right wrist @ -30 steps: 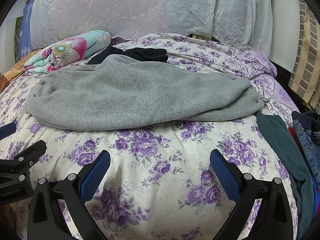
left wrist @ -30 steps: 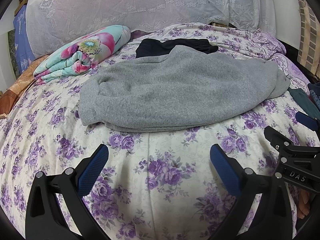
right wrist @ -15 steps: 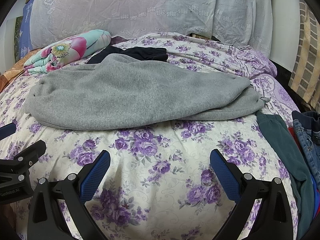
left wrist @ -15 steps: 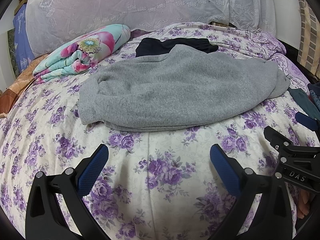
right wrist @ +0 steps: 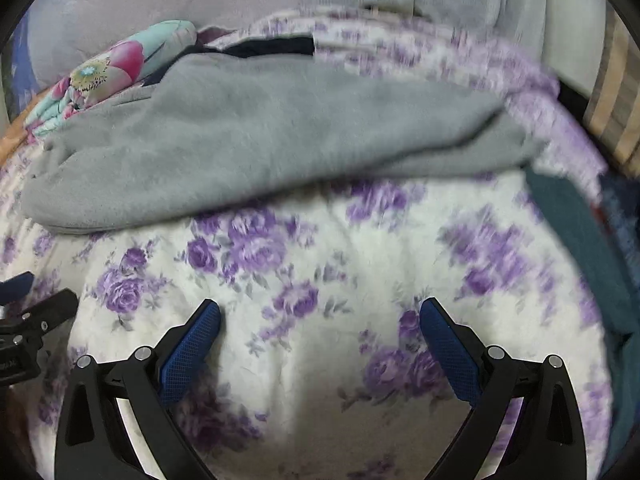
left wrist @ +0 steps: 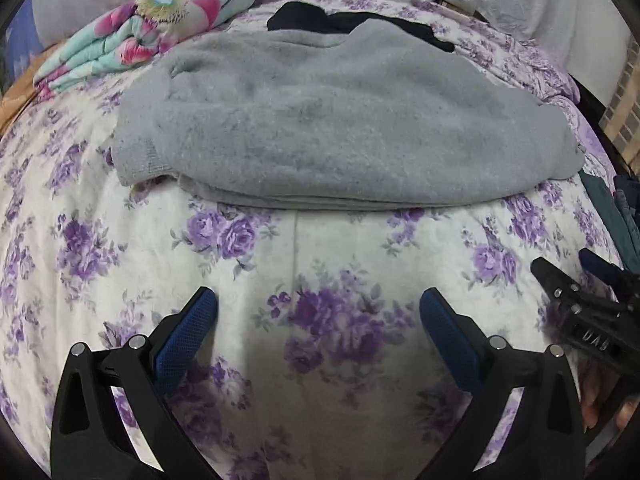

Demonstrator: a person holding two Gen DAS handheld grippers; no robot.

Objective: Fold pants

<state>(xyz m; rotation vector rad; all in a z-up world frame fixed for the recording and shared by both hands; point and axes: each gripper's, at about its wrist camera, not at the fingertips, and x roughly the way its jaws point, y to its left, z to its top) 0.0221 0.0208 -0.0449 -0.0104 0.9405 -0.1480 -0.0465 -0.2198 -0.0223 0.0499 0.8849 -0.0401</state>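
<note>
Grey fleece pants (left wrist: 332,116) lie folded lengthwise across the flowered bedspread, cuffs at the left, waist end at the right. In the right wrist view the grey pants (right wrist: 248,140) stretch from left to upper right. My left gripper (left wrist: 318,308) hovers open low over the bedspread, a short way in front of the pants' near edge, with nothing between its blue pads. My right gripper (right wrist: 320,320) is likewise open and empty, over the bedspread before the pants' right half. The right gripper's body (left wrist: 580,312) shows at the left view's right edge.
A black garment (left wrist: 352,22) lies behind the grey pants. A folded floral quilt (left wrist: 152,20) sits at the back left. Dark teal clothing (right wrist: 576,232) and denim pile up at the right edge of the bed. A pale headboard cover rises behind.
Both grippers have moved forward and down toward the near edge of the grey pants, which now look larger. The right wrist view is blurred from motion. The pants have not moved.
</note>
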